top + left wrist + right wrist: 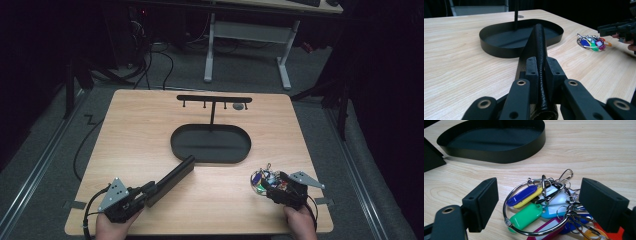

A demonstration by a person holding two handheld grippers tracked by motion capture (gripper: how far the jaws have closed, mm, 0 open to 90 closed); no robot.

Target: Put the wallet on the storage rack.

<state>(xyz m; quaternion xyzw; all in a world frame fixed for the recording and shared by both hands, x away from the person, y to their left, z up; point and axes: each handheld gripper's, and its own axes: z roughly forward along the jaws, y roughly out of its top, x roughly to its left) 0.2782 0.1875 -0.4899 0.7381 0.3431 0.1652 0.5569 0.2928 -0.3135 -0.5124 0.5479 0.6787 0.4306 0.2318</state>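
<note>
Gripping a long black leather-textured case by its near end, the left tongs are closed on it; the case lies along the desk, its far end touching the front wall of the oval black tray. The right tongs stand open, one jaw on either side of a bunch of keys: a large steel ring threaded with blue, yellow, green, magenta and orange plastic tags and several smaller rings and clips. The bunch rests flat on the desk near its front right corner, well apart from the tray.

To seize the bunch well, the jaws should probably close across the large ring or a dense cluster of tags rather than on one loose tag, which would likely slip or let the rest swing. Lowering the jaw tips until they almost touch the wood before closing seems prudent.

A T-shaped rack rises from the rear of the tray, its crossbar bearing small hooks, one apparently carrying a small dark round object. The post and the tray wall lie between the bunch and those hooks. In the left gripper view, the right tongs and hand appear at the right edge.
</note>
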